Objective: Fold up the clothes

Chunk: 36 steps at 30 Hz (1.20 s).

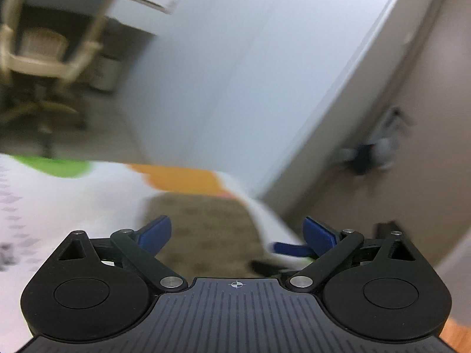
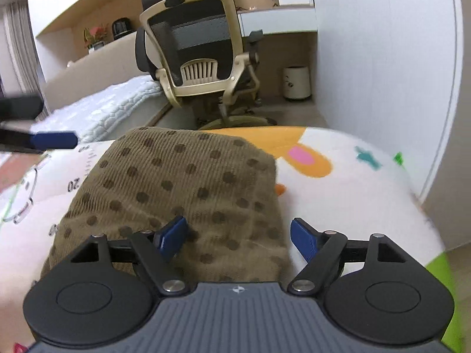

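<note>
Right wrist shows folded brown garment (image 2: 176, 200); left wrist blurs it.

Each hand-held gripper (image 2: 238, 235): black ribbed body, silver screws, blue fingers (image 2: 172, 236), seemingly ridged

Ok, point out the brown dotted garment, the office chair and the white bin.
brown dotted garment (image 2: 182, 182), right wrist view, middle of the folded cloth
office chair (image 2: 188, 35), right wrist view, mesh backrest
white bin (image 2: 296, 83), right wrist view, front wall
</note>
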{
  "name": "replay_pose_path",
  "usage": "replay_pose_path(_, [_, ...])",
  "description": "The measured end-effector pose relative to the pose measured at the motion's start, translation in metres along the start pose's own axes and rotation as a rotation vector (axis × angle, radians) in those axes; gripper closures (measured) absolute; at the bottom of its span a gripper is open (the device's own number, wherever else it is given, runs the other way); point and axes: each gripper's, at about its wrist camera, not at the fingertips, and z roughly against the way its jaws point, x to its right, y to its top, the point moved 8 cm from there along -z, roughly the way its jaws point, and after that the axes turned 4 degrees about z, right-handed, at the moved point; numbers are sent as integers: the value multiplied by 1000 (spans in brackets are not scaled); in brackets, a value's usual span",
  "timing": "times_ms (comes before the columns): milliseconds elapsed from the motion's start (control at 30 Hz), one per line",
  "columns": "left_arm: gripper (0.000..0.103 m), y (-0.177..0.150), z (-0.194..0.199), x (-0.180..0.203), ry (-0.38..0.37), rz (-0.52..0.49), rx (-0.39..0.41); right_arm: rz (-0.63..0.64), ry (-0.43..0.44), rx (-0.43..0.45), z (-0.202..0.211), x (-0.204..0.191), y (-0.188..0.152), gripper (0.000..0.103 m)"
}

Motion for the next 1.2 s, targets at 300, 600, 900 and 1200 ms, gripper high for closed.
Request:
replay_pose_path(300, [4,-27,-50,-10,88,-46,-127,166,151,7,42,-62,-21,26])
replay_pose_path(600, [4,-26,6,-48,144,51,-48,204,101,-38,24,-68,-54,23])
replay_pose_path(900, [25,-60,-26,-49,154,66,-77,193,128,-45,34,-61,-45,23])
replay_pose_path(1200, [31,-59,-21,-47,158,36,-69,-195,117,-29,20,7,1,22])
